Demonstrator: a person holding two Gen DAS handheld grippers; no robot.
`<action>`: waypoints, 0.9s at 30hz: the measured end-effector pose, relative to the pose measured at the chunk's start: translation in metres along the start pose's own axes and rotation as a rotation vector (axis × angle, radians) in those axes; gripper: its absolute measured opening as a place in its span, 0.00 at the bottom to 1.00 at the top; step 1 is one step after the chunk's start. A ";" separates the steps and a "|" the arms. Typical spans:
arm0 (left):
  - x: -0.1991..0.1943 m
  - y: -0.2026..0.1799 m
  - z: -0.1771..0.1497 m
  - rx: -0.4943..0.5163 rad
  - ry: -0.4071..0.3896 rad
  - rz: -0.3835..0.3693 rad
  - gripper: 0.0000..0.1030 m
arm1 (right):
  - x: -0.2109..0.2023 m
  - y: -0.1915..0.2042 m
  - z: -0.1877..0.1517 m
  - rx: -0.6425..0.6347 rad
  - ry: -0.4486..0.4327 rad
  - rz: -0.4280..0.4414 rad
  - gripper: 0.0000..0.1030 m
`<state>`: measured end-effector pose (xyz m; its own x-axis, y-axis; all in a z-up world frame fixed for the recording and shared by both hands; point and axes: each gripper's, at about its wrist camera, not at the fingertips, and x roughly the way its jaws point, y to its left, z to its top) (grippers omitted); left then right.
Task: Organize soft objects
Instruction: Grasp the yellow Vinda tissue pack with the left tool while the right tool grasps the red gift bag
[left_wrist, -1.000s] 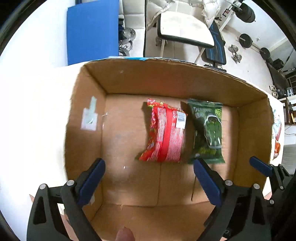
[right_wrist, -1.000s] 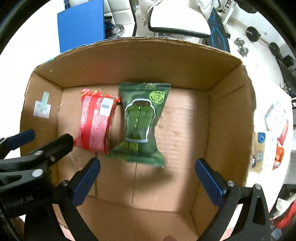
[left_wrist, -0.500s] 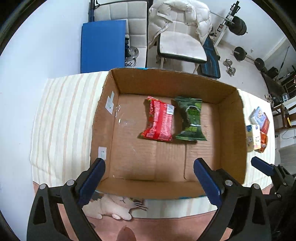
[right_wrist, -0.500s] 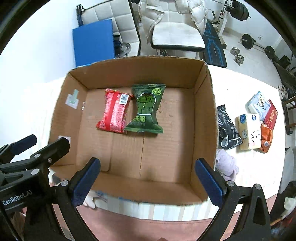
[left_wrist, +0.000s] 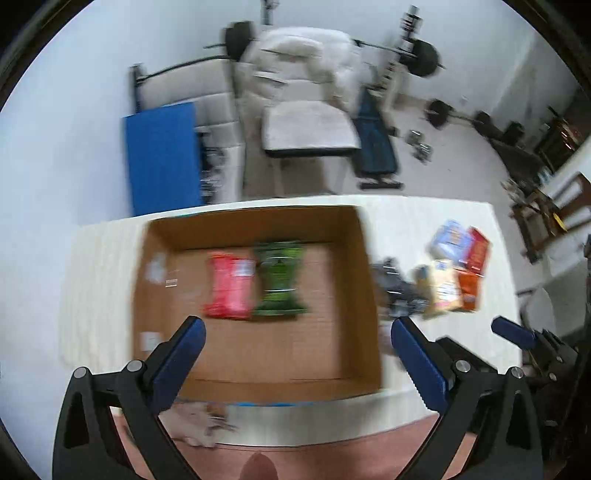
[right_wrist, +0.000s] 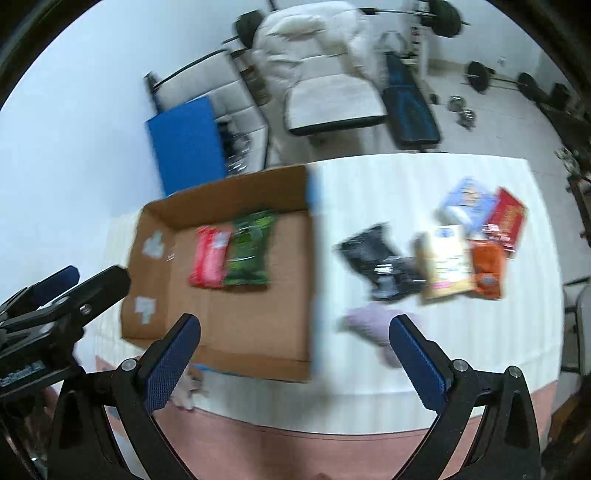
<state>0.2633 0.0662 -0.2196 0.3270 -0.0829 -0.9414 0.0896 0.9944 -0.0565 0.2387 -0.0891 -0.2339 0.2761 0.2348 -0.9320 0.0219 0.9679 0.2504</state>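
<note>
Matt brown cardboard box (left_wrist: 255, 354), glossy plastic packets (left_wrist: 229, 284), ribbed cloth table cover (right_wrist: 406, 184)

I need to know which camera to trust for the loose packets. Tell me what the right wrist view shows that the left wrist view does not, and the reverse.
Only the right wrist view shows a lilac soft item lying on the tablecloth near the black packet, and the left gripper's body at its left edge.

Only the left wrist view shows the whole cardboard box floor squarely, and the right gripper's blue fingertip at its right edge.

Both show the red packet and green packet side by side in the box, the packets outside it, and open, empty jaws.
</note>
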 end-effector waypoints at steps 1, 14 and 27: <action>0.006 -0.017 0.005 0.016 0.012 -0.013 1.00 | -0.005 -0.021 0.002 0.022 -0.006 -0.015 1.00; 0.201 -0.198 0.040 0.050 0.376 -0.108 1.00 | 0.038 -0.284 0.054 0.323 0.118 -0.165 1.00; 0.299 -0.221 0.031 -0.002 0.498 0.023 0.79 | 0.145 -0.368 0.106 0.449 0.256 -0.156 0.99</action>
<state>0.3701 -0.1803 -0.4787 -0.1601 -0.0198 -0.9869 0.0856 0.9957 -0.0339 0.3723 -0.4207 -0.4337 -0.0047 0.1603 -0.9871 0.4678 0.8727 0.1395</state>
